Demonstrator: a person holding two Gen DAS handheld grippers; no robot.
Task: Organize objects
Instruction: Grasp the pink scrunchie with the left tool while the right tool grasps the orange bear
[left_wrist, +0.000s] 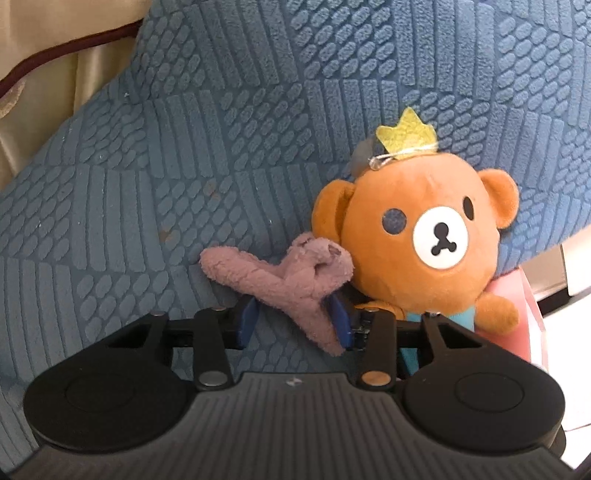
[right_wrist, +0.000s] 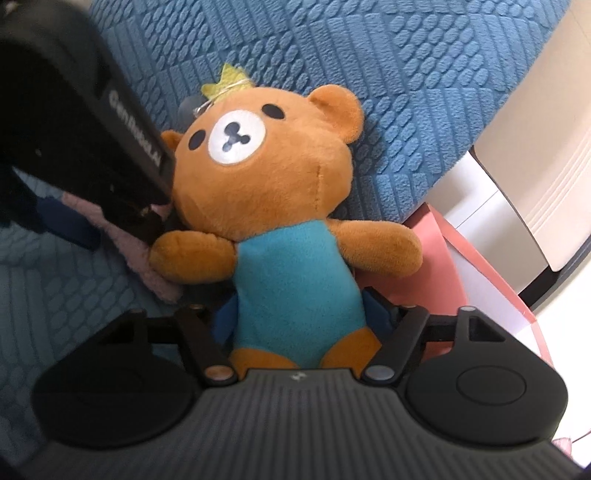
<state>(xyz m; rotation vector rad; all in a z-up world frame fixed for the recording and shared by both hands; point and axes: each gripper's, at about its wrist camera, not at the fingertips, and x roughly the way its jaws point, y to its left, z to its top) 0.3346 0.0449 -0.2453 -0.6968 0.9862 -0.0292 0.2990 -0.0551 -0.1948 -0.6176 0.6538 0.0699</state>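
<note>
My right hand-held gripper has the teddy bear by its turquoise body, one blue finger pressed on each side of the lower torso, so the jaws stand at middling width, clamped on the plush. The bear is propped upright against the blue textured cushion, head up, a small yellow felt crown tied on top with thin thread. From the left wrist view I see the same bear just right of my other tool, its crown against the cushion.

My left hand-held gripper holds the pink sock. The fuzzy cloth runs up between the two blue fingers, and the jaws are narrowed on it. The sock's upper end is bunched and touches the bear's cheek and ear. In the right wrist view the left tool's black body crosses the upper left corner and hides most of the sock.

Just right of the bear sits a pink box, its wall close behind the bear's arm. Beige fabric with a dark red piped edge lies beyond the cushion's upper left.
</note>
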